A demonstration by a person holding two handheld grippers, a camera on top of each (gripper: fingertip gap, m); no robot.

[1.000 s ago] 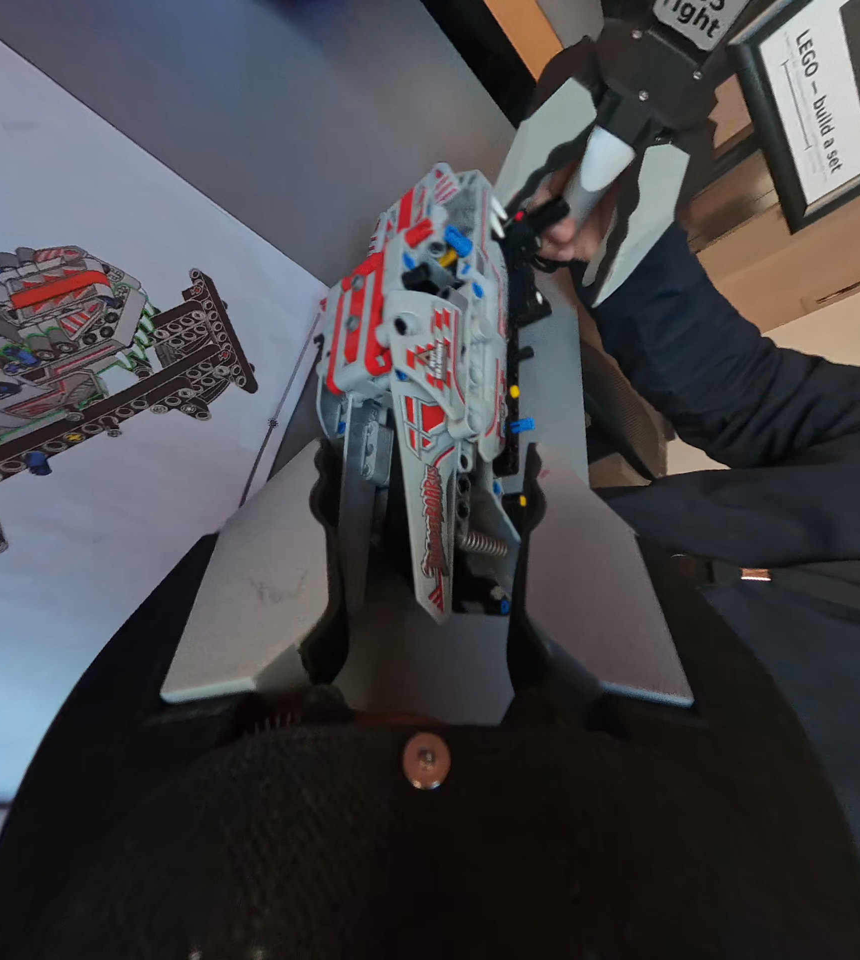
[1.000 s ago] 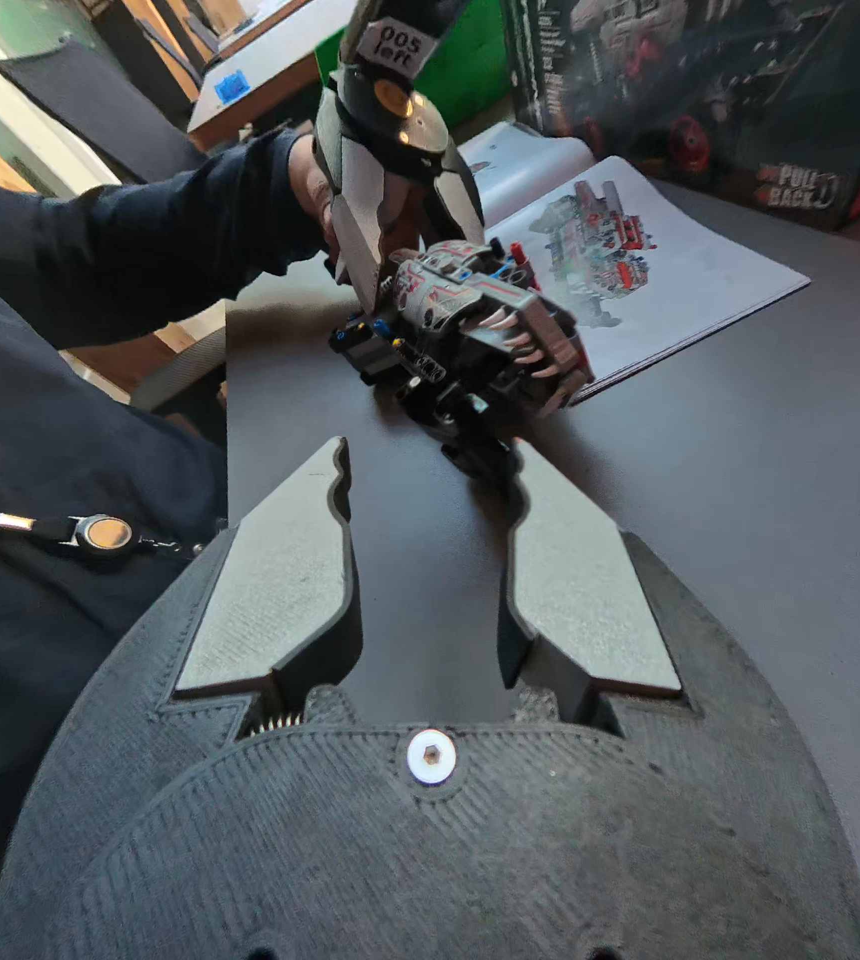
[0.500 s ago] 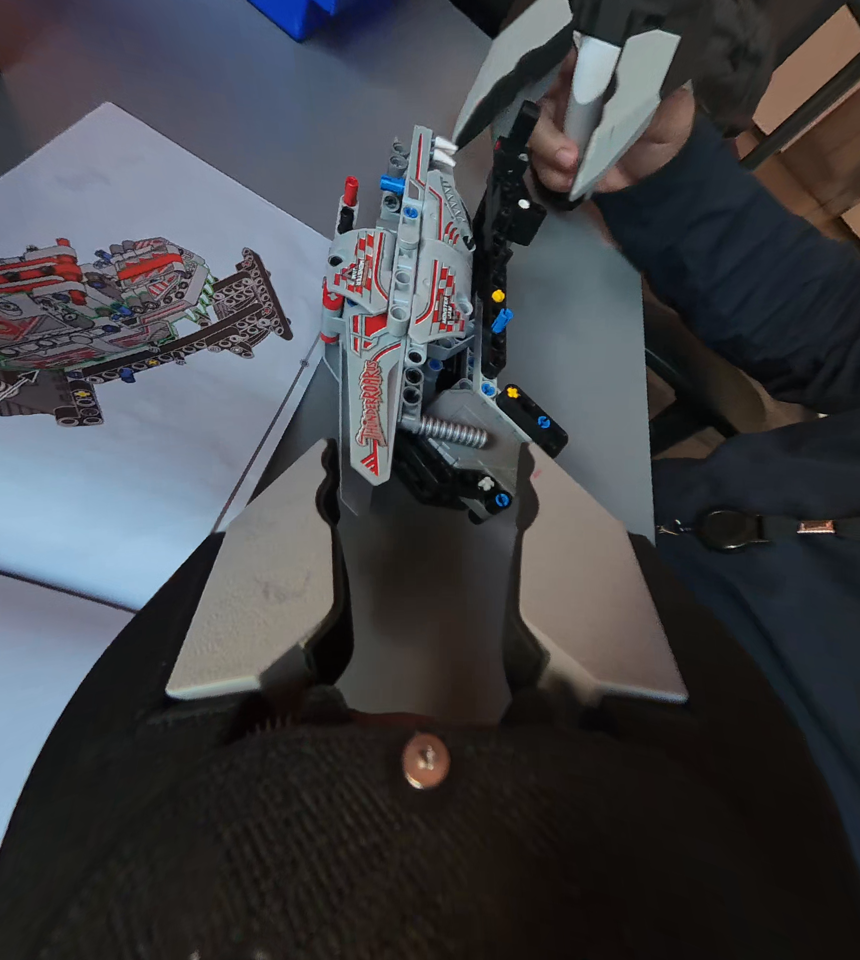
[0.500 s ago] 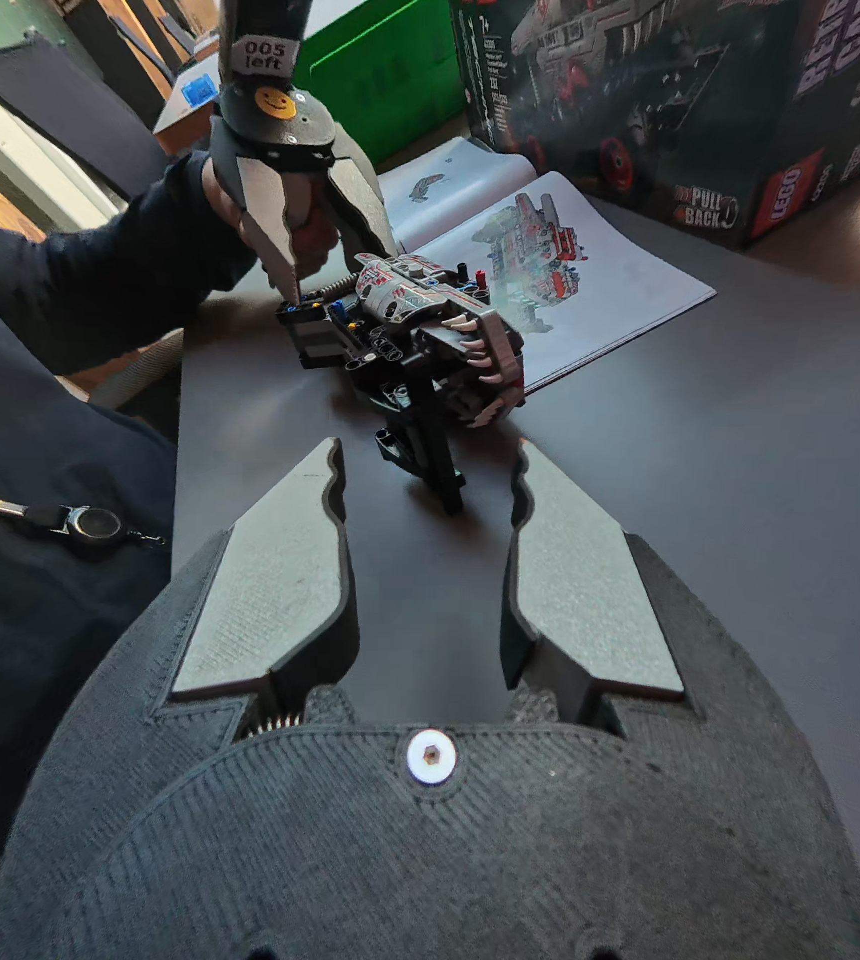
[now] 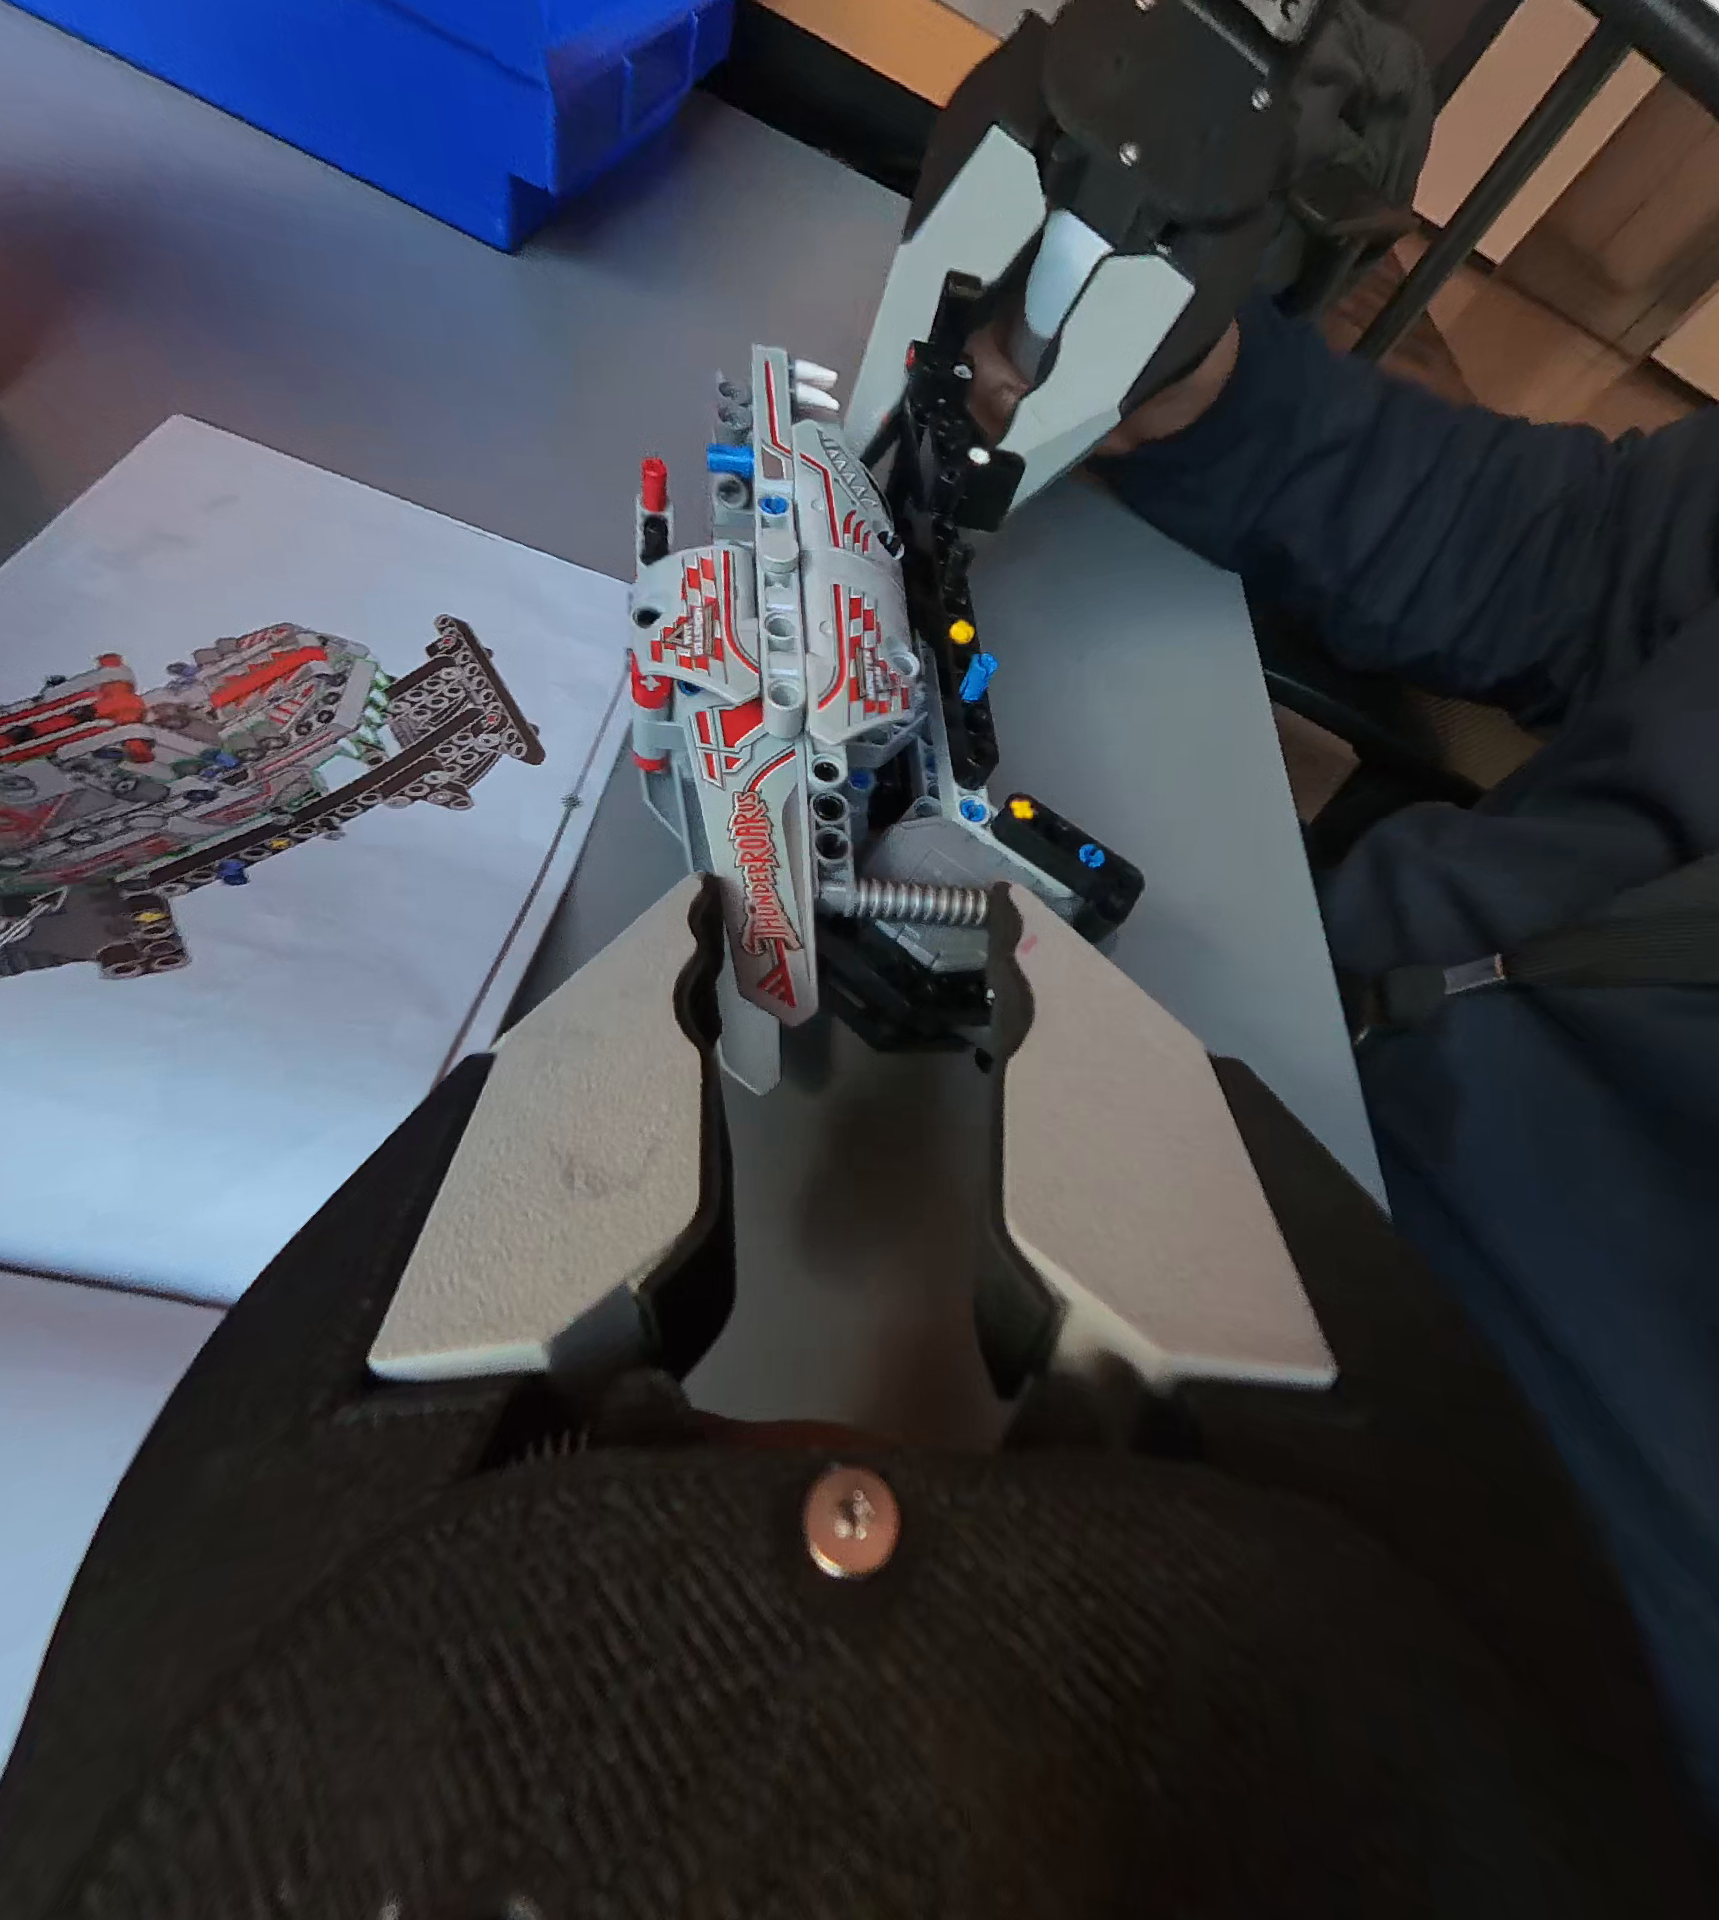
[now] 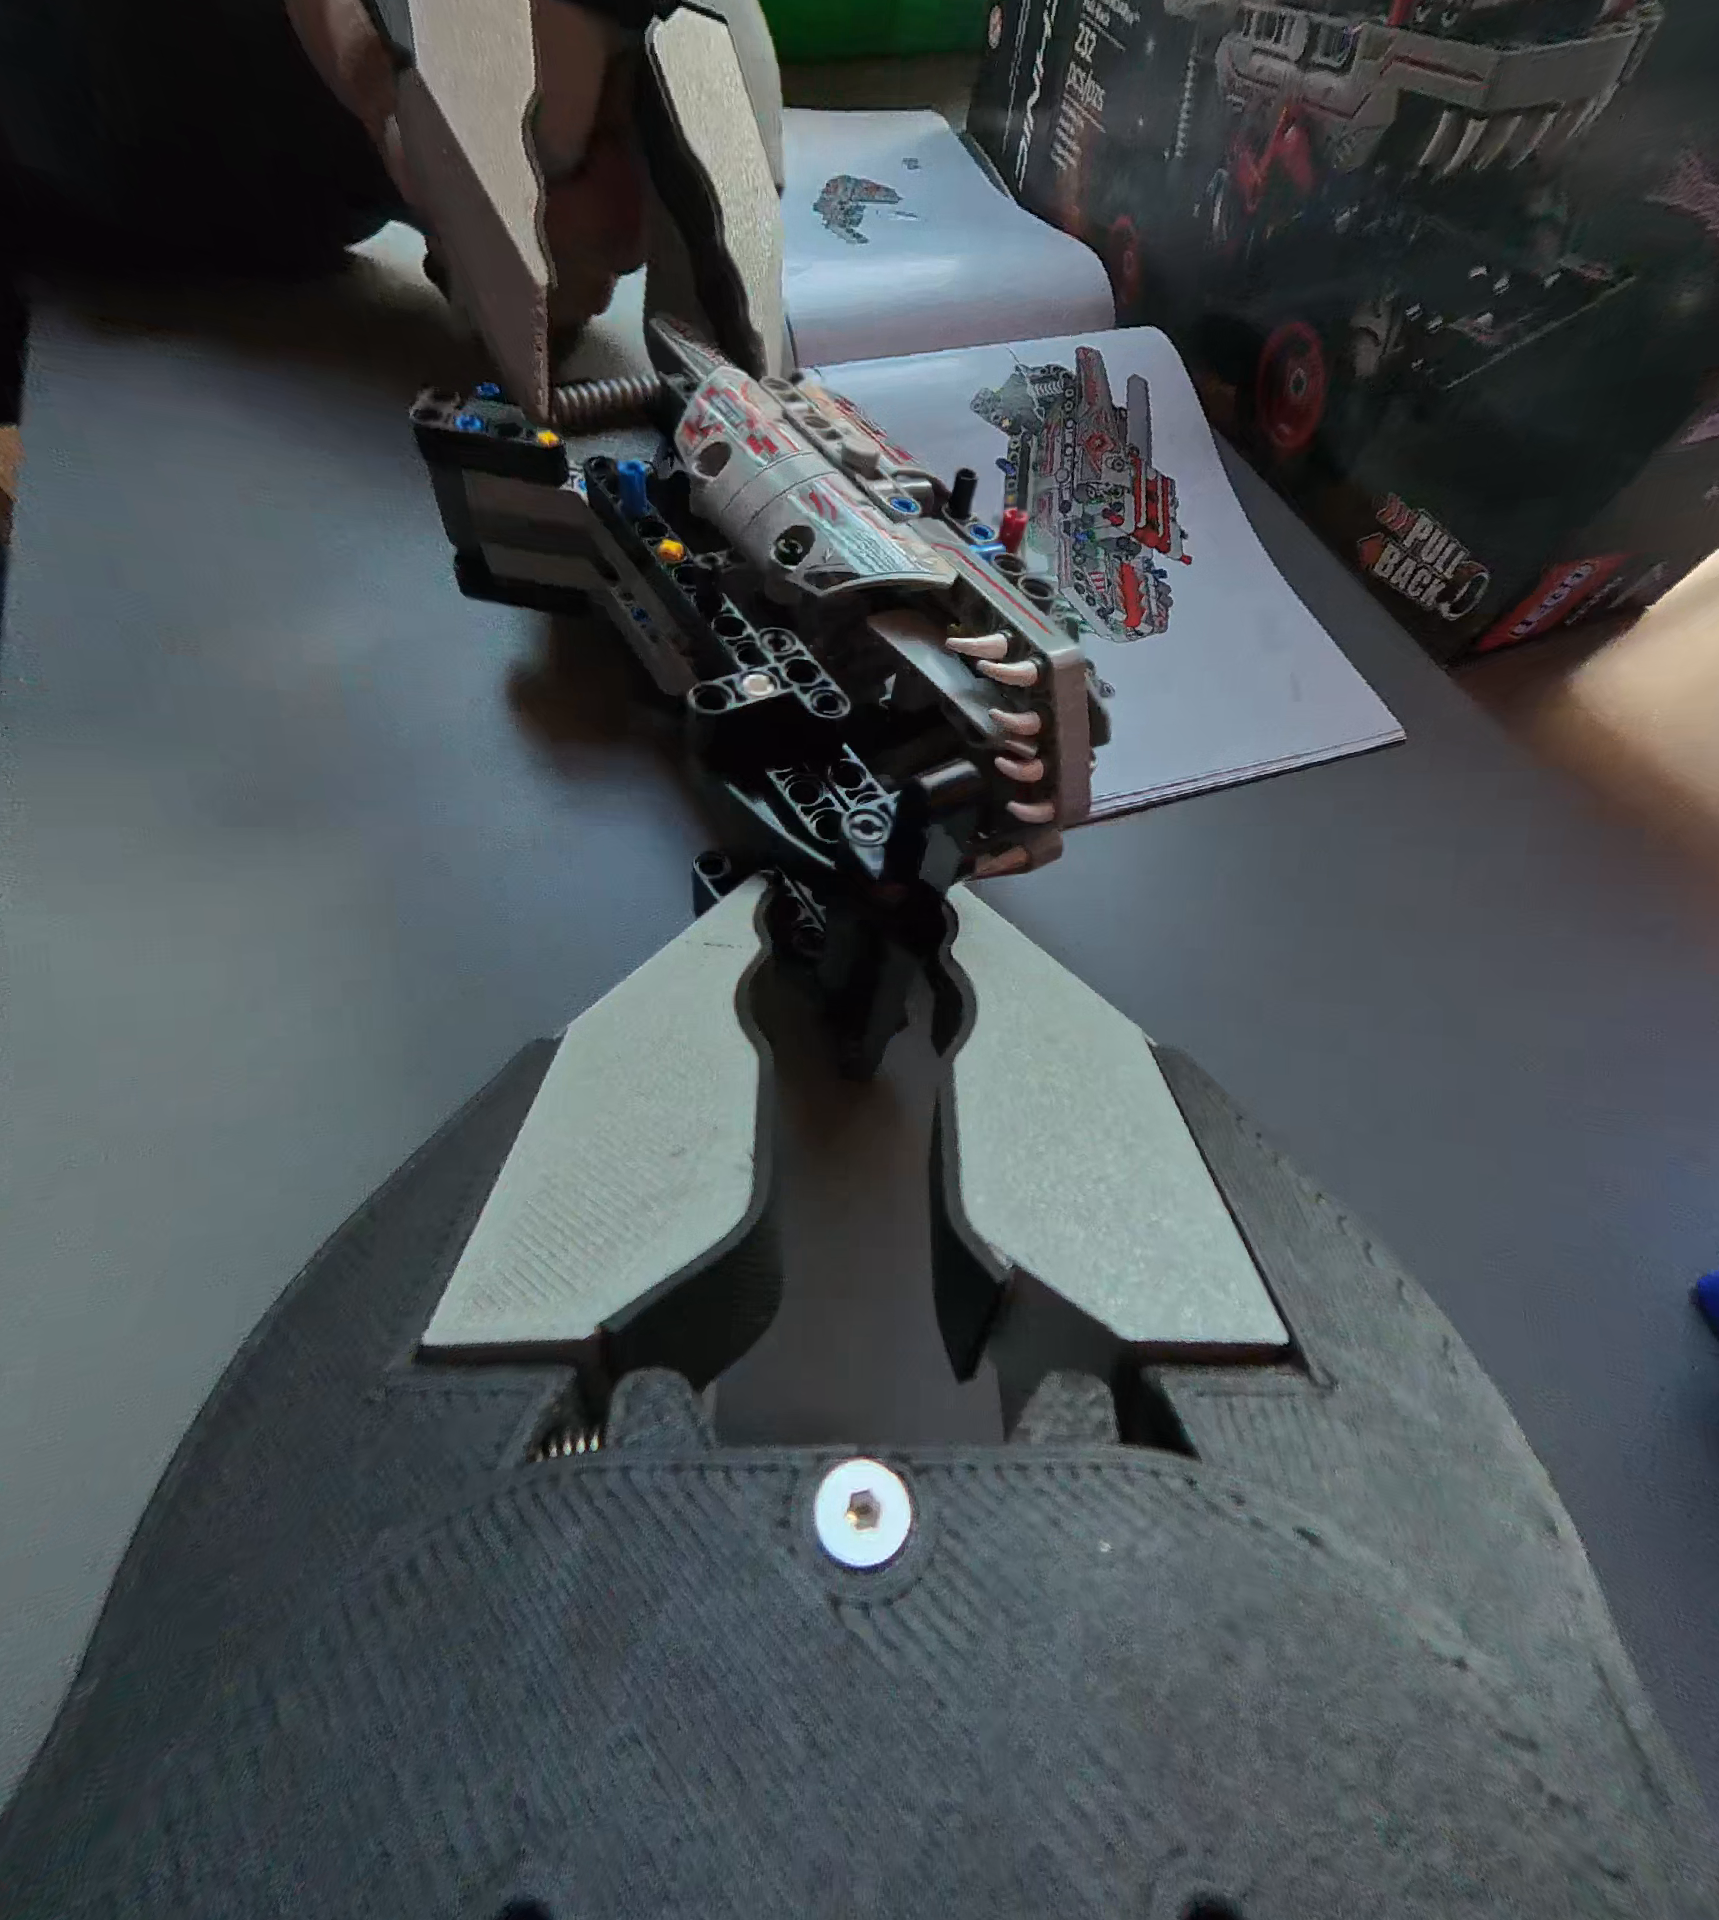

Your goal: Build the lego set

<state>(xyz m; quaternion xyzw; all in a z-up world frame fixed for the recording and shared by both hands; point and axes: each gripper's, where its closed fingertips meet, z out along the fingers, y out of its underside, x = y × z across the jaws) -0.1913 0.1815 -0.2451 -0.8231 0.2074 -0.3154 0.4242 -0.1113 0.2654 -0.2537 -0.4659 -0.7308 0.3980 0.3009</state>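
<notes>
The grey, red and black lego model (image 5: 782,665) with white teeth lies on the dark table (image 5: 315,332). My left gripper (image 5: 850,914) is closed on its rear end, with the metal spring (image 5: 917,902) between the fingers. In the right wrist view the model (image 6: 813,520) points its toothed jaw at me. My right gripper (image 6: 850,899) is shut on the black beam part (image 6: 865,966) at the model's front. The right gripper also shows in the left wrist view (image 5: 948,457), and the left gripper shows in the right wrist view (image 6: 647,384).
The open instruction booklet (image 5: 211,935) lies beside the model; it also shows in the right wrist view (image 6: 1198,582). The set's dark box (image 6: 1406,260) stands behind it. A blue bin (image 5: 419,94) is at the far table edge. The person's dark sleeve (image 5: 1457,540) is on the right. My right fingertips sit around 12 cm from my left ones.
Both grippers have closed in on the model: the right one moved forward and shut on the black front part, and the left one narrowed on the rear end. The model turned flatter.
</notes>
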